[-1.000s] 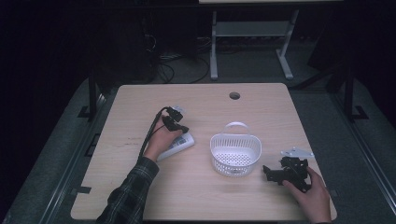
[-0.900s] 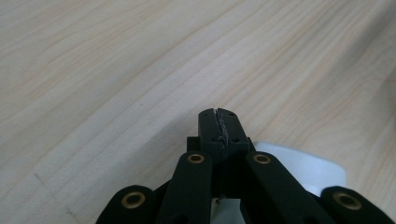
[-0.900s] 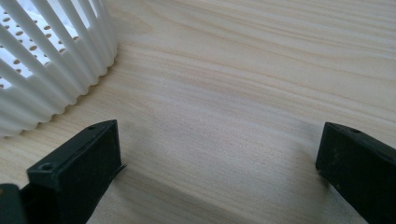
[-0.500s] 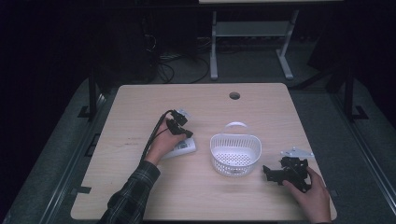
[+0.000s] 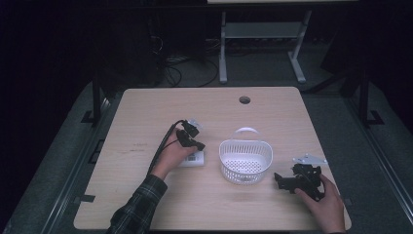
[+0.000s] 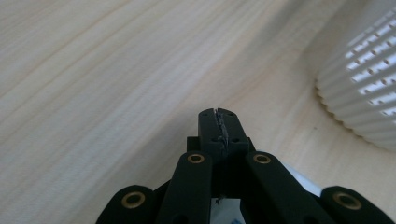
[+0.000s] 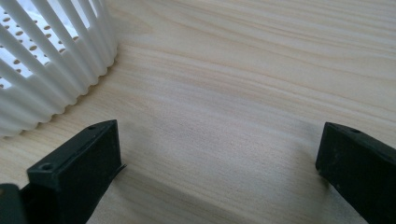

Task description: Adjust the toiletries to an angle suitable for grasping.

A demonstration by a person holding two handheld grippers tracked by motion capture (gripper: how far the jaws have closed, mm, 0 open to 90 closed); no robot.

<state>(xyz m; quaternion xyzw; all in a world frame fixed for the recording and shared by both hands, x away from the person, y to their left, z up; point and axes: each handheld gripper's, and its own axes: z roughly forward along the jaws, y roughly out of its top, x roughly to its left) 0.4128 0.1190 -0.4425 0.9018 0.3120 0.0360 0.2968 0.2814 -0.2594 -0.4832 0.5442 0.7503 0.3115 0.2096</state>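
Sliding toward the basket (image 5: 245,161) since a second ago, the left gripper (image 5: 198,145) has fingers pinched together, pressing a white box (image 5: 193,159) left of the basket. Right gripper (image 5: 278,178), fingers wide, waits right of the basket; a push, likely.

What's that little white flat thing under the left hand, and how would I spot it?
Start at the white slatted basket in the middle of the wooden table. Just to its left, under the left tongs, lies a small flat white packet. Unlike the tall, ribbed basket, it is low and flat, with dark print on top.
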